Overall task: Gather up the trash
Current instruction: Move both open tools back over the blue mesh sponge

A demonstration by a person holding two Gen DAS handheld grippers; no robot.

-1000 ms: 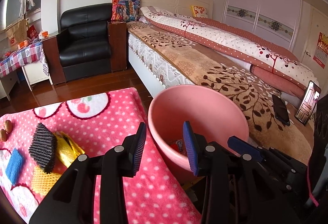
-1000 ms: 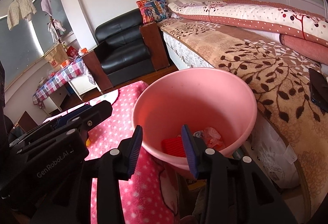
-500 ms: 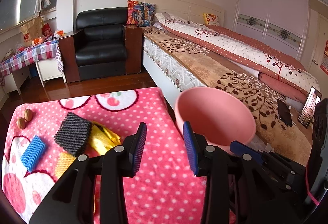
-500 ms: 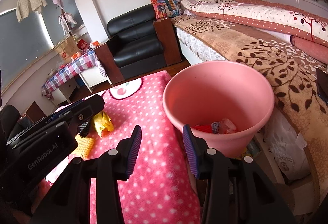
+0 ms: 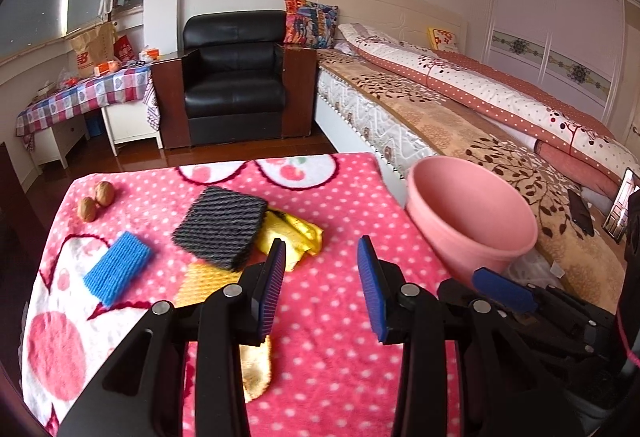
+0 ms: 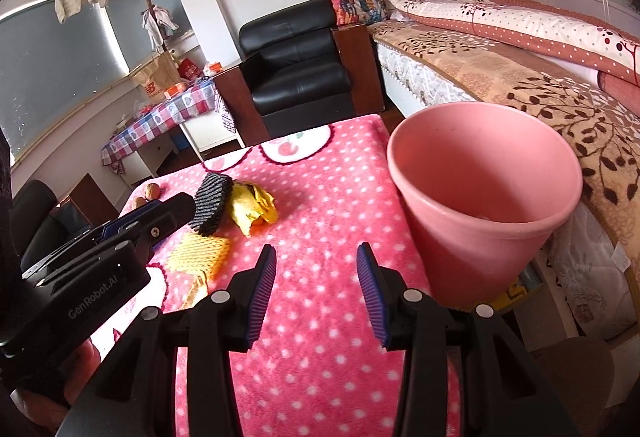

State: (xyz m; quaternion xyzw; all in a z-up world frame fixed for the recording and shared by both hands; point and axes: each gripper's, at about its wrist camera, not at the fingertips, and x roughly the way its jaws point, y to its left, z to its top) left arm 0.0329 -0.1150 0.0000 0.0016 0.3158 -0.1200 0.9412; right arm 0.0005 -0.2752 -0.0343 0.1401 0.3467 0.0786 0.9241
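Note:
A pink bin (image 5: pixel 472 221) stands off the right edge of the pink dotted table (image 5: pixel 340 357); it also shows in the right wrist view (image 6: pixel 484 197). On the table lie a crumpled yellow wrapper (image 5: pixel 294 237), a black sponge (image 5: pixel 220 225), a blue sponge (image 5: pixel 118 267), a yellow sponge (image 5: pixel 204 281) and two walnuts (image 5: pixel 96 199). My left gripper (image 5: pixel 322 285) is open and empty above the table, just right of the wrapper. My right gripper (image 6: pixel 316 287) is open and empty over the table, left of the bin.
A bed (image 5: pixel 460 117) runs along the right behind the bin. A black armchair (image 5: pixel 236 77) stands beyond the table. A small checked-cloth table (image 5: pixel 80 97) is at the far left. A phone (image 5: pixel 580 213) lies on the bed.
Both grippers have pulled back and left from over the bin to above the table. The bin's contents have dropped out of sight. Both stay open.

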